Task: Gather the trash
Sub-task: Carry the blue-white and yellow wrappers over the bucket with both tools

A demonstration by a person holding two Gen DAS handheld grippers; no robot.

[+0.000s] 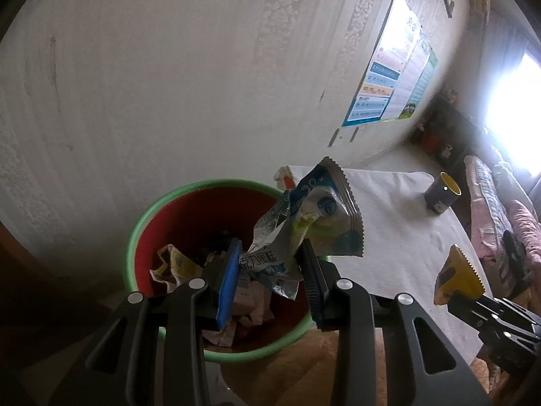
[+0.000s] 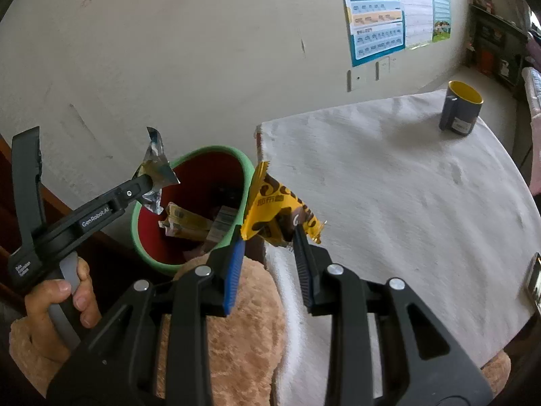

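Both wrist views angled steeply down, close over the bin (image 1: 216,270) (shared), table (image 2: 405,186) beyond

Pale textured wall (image 1: 169,84) – poster (image 2: 389,17) pinned; white-clothed table (image 2: 389,186); bright window (image 1: 517,101) at right.

The bin (image 1: 142,233) holds crumpled trash too jumbled to tell, its near rim hidden behind the left tool (image 1: 270,253)

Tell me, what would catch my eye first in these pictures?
Probably the red bin with a green rim, half full of wrappers, beside a white-clothed table. The left gripper holds a blue-and-white wrapper over the bin, while the right gripper clamps a yellow wrapper at the table's edge. A dark mug stands at the far side of the table.
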